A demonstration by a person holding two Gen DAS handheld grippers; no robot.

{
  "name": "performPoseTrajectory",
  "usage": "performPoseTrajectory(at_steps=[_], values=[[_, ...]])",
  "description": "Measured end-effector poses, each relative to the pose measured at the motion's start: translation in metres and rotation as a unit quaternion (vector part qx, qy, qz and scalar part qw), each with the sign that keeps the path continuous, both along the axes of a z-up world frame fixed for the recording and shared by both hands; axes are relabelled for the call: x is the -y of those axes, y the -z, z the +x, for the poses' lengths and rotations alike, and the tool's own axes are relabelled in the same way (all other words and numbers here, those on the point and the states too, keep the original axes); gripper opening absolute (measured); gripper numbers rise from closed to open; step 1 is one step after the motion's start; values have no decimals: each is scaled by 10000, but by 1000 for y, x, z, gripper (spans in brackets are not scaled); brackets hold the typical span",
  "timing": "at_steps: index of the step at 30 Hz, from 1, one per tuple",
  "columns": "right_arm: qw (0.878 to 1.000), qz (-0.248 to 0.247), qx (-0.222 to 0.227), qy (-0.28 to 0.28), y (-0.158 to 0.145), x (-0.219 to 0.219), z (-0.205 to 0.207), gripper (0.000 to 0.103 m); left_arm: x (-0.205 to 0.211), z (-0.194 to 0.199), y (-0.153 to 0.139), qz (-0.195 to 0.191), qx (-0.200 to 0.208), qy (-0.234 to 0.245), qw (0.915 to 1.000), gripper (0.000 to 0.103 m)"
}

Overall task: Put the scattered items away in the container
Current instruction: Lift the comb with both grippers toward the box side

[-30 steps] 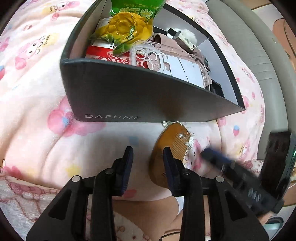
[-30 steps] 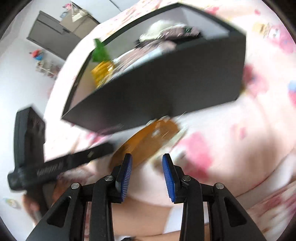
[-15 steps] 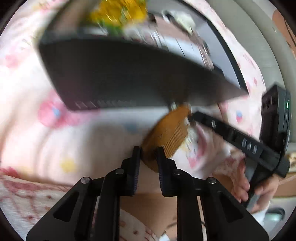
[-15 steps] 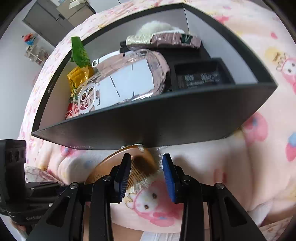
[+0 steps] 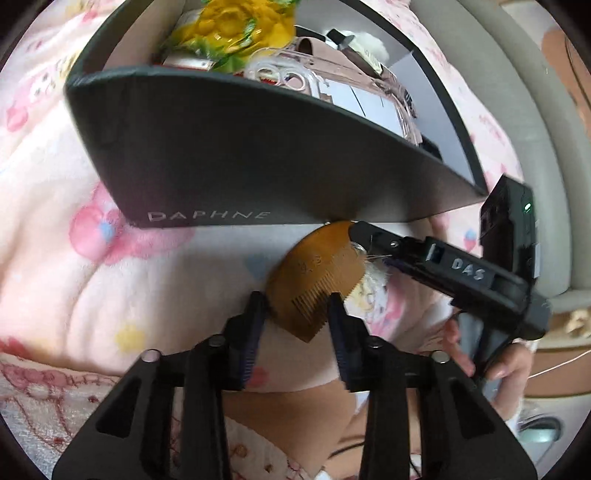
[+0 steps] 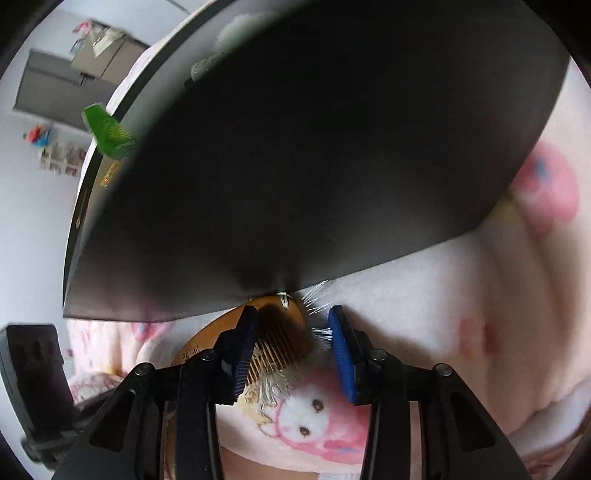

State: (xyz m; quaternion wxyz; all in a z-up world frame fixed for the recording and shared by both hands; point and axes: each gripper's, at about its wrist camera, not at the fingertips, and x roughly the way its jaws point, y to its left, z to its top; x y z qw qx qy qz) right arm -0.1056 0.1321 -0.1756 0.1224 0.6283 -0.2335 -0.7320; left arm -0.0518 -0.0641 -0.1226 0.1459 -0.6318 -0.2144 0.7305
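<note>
A brown wooden comb (image 5: 317,273) with a pale tassel lies on the pink blanket against the front wall of the black box (image 5: 236,162). My left gripper (image 5: 295,325) is open, its jaws astride the comb's near end. My right gripper (image 6: 291,347) is open, its jaws astride the comb's (image 6: 280,332) tassel end, close to the box wall (image 6: 295,166). It shows from the side in the left wrist view (image 5: 436,262). The box holds a yellow snack bag (image 5: 236,26), a clear phone case (image 5: 332,85) and other items.
The pink cartoon blanket (image 5: 74,258) covers the surface. A grey padded edge (image 5: 517,110) runs at the right. The person's hand (image 5: 495,354) holds the right gripper's handle. A grey cabinet (image 6: 62,88) stands far left in the right wrist view.
My left gripper's jaws have opened wider around the comb. My right gripper has moved down and closer to the comb and the box wall.
</note>
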Motion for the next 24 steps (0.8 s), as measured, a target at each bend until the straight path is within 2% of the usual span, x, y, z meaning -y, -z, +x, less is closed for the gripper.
performPoseTrajectory(at_steps=[2, 5, 9, 12, 14, 15, 16, 18, 21, 24], values=[[9999, -117, -33, -70, -2, 2, 1, 36, 2, 3, -4, -177, -143, -14, 9997, 25], [9983, -205, -188, -510, -13, 14, 13, 36, 17, 7, -10, -409, -335, -370, 9979, 26], [9932, -251, -244, -1113, -22, 32, 39, 36, 41, 13, -8, -112, -302, -911, 9953, 26], [9940, -270, -320, -1013, -27, 29, 48, 36, 78, 18, -10, -191, -265, -947, 9950, 26], [9951, -276, -349, -881, -27, 24, 49, 36, 34, -28, -22, -203, -213, -927, 9953, 28], [9949, -201, -416, -894, -27, 24, 50, 36, 5, -33, -10, -201, -189, -923, 9954, 29], [9941, -143, -469, -967, -28, 26, 50, 36, -4, -35, -4, -190, -161, -923, 9954, 31], [9925, 52, -686, -1015, -34, 29, 52, 36, -2, -34, -1, -189, -115, -965, 9951, 34], [9924, 437, -930, -682, -36, 20, 45, 36, 5, -35, 1, -118, 9, -1084, 9940, 34], [9962, 291, -762, -311, -27, 14, 34, 36, 7, -42, 9, -68, 216, -1153, 9931, 35]])
